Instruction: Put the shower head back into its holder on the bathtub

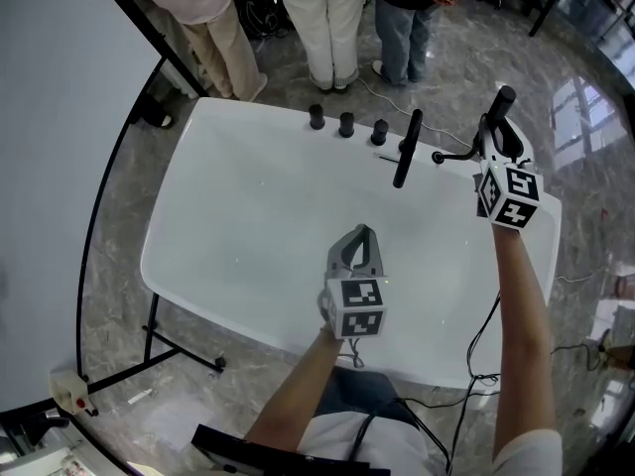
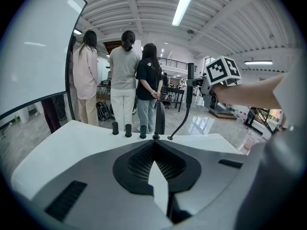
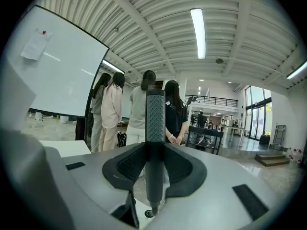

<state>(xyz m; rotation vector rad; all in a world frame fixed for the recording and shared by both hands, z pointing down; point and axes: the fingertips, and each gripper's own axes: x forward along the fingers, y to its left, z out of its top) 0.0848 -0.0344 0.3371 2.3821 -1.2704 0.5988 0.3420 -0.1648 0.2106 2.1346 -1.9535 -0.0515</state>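
— Your left gripper (image 1: 362, 233) hangs over the near middle of the bathtub (image 1: 228, 226), jaws closed together and empty.

— Your right gripper (image 3: 154, 146) is above the tub's far right corner. It clamps the shower head (image 3: 155, 114) upright, and the hose (image 2: 181, 123) curves down to the rim.

— Three knobs (image 1: 346, 124) and the tall spout (image 1: 406, 150) line the far edge, left of that hose.

— Beyond them, three people (image 1: 322, 18) stand with backs turned to you.

Knobs (image 1: 346, 124) left of faucet (image 1: 407, 147), on bathtub (image 1: 248, 236)
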